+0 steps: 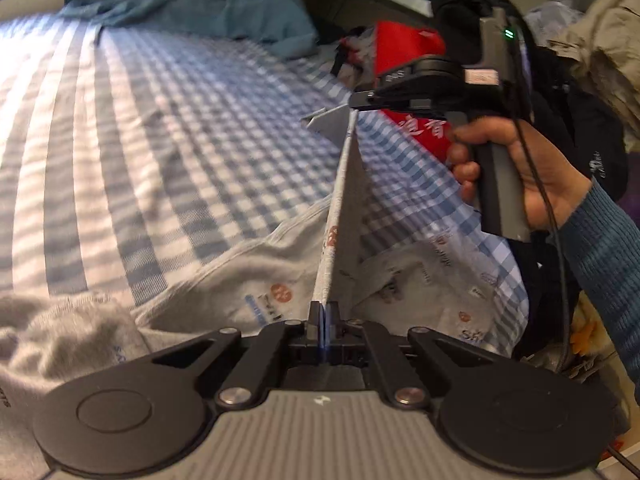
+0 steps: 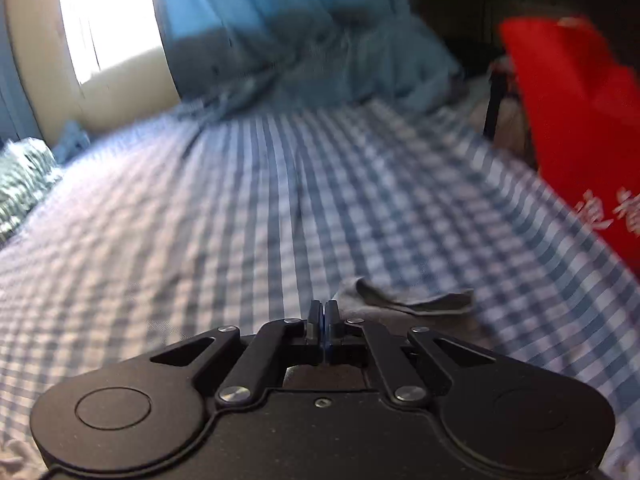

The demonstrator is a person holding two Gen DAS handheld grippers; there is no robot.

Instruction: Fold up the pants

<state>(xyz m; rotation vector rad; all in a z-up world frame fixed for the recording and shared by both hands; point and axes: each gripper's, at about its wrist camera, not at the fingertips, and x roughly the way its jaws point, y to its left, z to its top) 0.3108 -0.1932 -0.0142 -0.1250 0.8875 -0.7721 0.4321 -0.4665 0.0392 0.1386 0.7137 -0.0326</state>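
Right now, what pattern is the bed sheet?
Blue-and-white checks on the bed sheet, with plain stripes too; clearest in the right wrist view.

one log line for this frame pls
left claw: shut on pants | right claw: shut on pants | edge taut between them | over checked bed

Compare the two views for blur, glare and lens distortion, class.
Left wrist view: the checked sheet is motion-smeared at left, the pants sharper; fisheye bends the edges. Right wrist view: blurrier overall, the window blown out white, the red bag smeared.

Black claw point(image 1: 322, 312), blue ribbed sleeve point(image 1: 600, 240)
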